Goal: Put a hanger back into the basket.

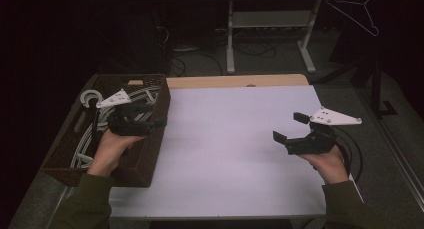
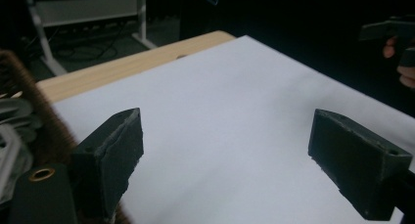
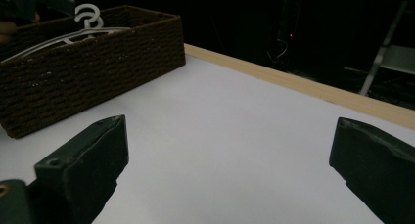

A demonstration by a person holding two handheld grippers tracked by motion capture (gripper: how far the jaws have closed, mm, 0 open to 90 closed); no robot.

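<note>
A brown woven basket (image 1: 152,151) stands at the table's left side with several white hangers (image 1: 142,95) lying in it. My left gripper (image 1: 156,115) hovers over the basket's right wall and points toward the white table cover (image 1: 225,154). In the left gripper view its jaws (image 2: 225,136) stand wide apart with nothing between them. My right gripper (image 1: 290,127) is held above the cover's right side and faces left. In the right gripper view it (image 3: 230,141) is open and empty, with the basket (image 3: 88,72) and a hanger hook (image 3: 88,13) beyond it.
A strip of bare wooden tabletop (image 1: 235,81) runs along the far edge. Behind the table stand a desk frame's legs (image 1: 230,39) and floor cables. A thin wire hanger (image 1: 357,11) hangs at the upper right. The room around is dark.
</note>
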